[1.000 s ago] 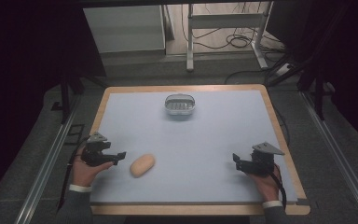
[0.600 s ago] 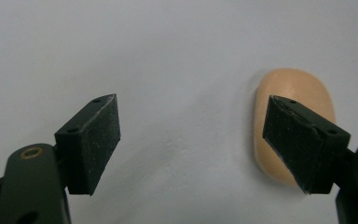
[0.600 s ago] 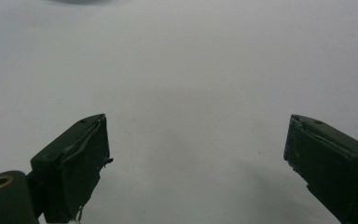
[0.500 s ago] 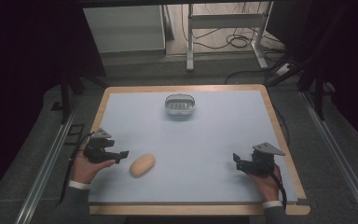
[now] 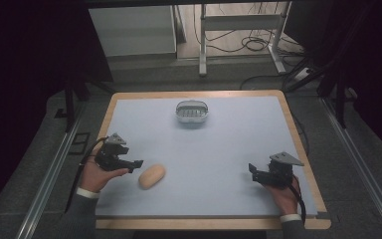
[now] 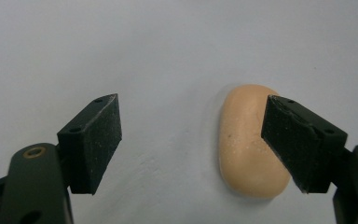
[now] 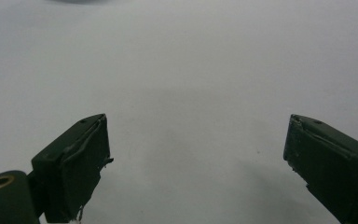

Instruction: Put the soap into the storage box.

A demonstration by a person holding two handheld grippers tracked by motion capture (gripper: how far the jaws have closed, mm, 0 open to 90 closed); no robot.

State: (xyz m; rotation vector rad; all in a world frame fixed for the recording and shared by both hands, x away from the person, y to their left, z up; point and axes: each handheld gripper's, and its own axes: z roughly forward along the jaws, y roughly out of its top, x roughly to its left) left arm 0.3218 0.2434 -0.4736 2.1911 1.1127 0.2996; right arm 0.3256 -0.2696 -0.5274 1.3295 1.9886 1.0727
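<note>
The bread roll (image 5: 151, 176) lies on the bench (image 5: 229, 149), not yet gripped: the left claw (image 5: 135, 163), just narrowing, is empty beside it, the right claw (image 5: 252, 171) is wide, and the basket (image 5: 192, 111) waits far off.

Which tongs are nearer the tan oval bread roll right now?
Left. The left tongs sit just beside the tan oval bread roll, open, its jaws not yet around it. The right tongs are far across the pale blue table.

Overhead forward-down — two close jaw-level views
</note>
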